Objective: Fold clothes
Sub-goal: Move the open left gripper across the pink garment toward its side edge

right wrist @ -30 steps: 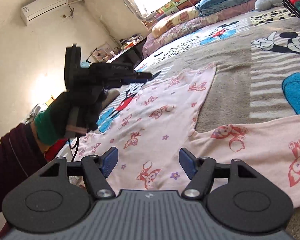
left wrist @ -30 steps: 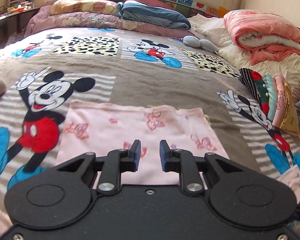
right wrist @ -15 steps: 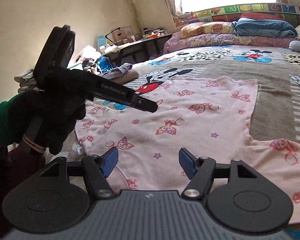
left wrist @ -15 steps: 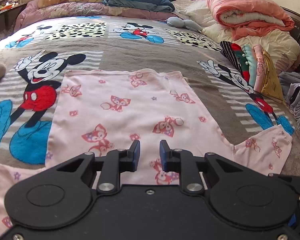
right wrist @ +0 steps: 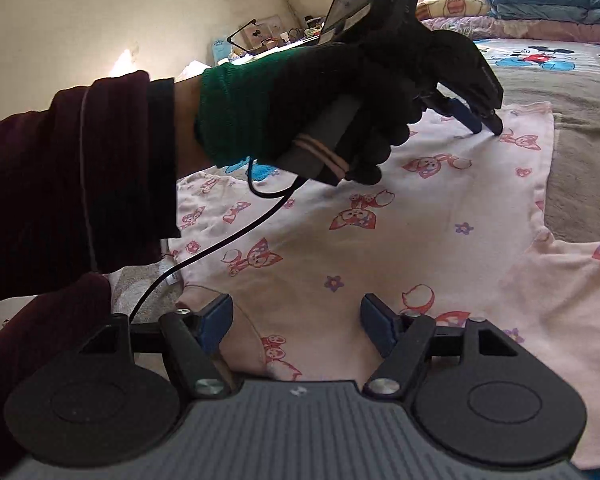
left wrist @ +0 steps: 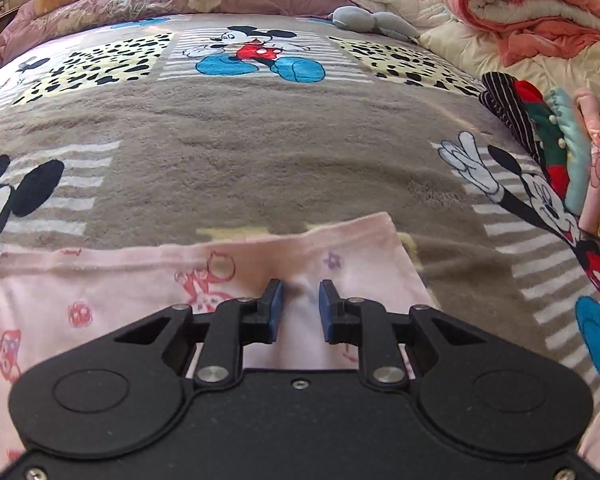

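Our left gripper (left wrist: 299, 306), fingers slightly apart, seemingly presses the pink shirt (left wrist: 140, 292); our right gripper (right wrist: 296, 326) gapes wide at 6 o'clock.

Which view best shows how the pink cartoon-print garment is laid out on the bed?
The right wrist view: the pink cartoon-print garment spreads flat across most of the frame, one sleeve reaching right. The left wrist view shows only its far hem, where the left gripper is pressed onto it.

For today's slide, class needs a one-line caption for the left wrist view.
Left gripper, part open, poised over the far edge of a pink shirt spread on a cartoon blanket.
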`<state>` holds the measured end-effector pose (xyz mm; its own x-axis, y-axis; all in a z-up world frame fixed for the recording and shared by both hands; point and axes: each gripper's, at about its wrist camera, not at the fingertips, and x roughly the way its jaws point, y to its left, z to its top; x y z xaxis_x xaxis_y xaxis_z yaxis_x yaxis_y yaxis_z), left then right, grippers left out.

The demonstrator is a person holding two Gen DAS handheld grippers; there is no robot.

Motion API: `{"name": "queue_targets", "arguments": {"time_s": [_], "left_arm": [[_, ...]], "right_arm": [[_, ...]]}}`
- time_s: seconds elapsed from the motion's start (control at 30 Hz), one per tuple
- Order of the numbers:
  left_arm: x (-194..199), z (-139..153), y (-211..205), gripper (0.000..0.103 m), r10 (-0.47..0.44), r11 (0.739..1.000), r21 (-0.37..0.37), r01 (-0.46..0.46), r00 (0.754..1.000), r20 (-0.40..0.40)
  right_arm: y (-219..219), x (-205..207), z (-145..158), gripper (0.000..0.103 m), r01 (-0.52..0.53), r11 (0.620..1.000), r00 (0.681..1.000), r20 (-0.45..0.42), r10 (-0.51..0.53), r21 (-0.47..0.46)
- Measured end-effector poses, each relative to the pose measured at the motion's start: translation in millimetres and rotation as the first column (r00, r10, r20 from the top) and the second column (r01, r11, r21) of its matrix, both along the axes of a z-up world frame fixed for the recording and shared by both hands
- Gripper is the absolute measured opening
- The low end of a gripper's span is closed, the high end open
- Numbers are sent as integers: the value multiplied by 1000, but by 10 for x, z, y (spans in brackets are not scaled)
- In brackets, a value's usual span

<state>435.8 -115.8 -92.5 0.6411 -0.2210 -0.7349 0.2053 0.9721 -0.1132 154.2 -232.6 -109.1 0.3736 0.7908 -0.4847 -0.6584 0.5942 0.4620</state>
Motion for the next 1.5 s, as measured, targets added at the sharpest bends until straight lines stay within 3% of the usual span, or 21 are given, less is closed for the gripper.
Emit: {"name": "queue_targets", "arguments": {"time_s": [0.1, 0.23, 0.4, 0.5, 0.63, 0.73, 0.9, 0.93, 0.97, 1.0, 1.2, 1.3, 1.4, 1.47, 1.5], "left_arm": [[282, 129, 104, 18, 73, 996, -48, -72, 997, 34], [53, 348, 211, 18, 41, 990, -141, -30, 996, 76], [-371, 183, -65, 18, -108, 992, -62, 110, 994, 36], [-148, 0, -238, 18, -82, 995, -53, 81, 996, -21], [286, 86, -270, 18, -7, 987, -159, 1, 999, -35], [-93, 241, 15, 19, 11, 985, -173, -10, 1000, 5], [-822, 504, 533, 33, 36, 982, -188, -21, 996, 80], [-968, 557, 637, 38, 42, 981, -191, -23, 995, 94], [-1114, 609, 741, 52, 47, 981, -194, -25, 993, 109], [-1260, 662, 844, 54, 52, 980, -197, -27, 991, 124], [-2634, 617, 1351, 55, 167, 981, -135, -143, 967, 191], [-3132, 488, 1256, 55, 154, 987, -76, -140, 960, 233], [-3365, 338, 1039, 55, 80, 996, 8, -85, 957, 280], [-3452, 227, 893, 55, 26, 996, 68, -50, 952, 307], [-3457, 112, 859, 55, 14, 994, 97, -43, 959, 283]], "right_arm": [[-51, 56, -40, 71, -3, 999, 999, -39, 5, 44], [-106, 72, -51, 71, -1, 997, 998, -69, 7, 78], [-102, 69, -30, 71, 5, 997, 997, -71, 0, 77], [-109, 64, -25, 71, 10, 997, 997, -73, -4, 79], [-117, 71, -32, 71, 15, 996, 997, -81, -8, 89], [-133, 85, -38, 71, 18, 995, 996, -91, -8, 102], [-246, 76, 37, 71, 33, 988, 996, -86, -21, 149], [-290, 58, 77, 71, 37, 985, 997, -72, -25, 168], [-337, 38, 119, 71, 38, 981, 998, -56, -28, 191], [-380, 28, 146, 71, 55, 978, 998, -46, -46, 202], [-650, 2, 193, 71, 218, 954, 976, -19, -219, 206], [-702, -111, 264, 70, 274, 939, 954, 68, -293, 210], [-606, -256, 339, 67, 265, 948, 936, 189, -297, 179], [-391, -320, 317, 63, 257, 963, 937, 221, -270, 86], [-258, -353, 257, 63, 253, 967, 943, 228, -243, -14]]}}
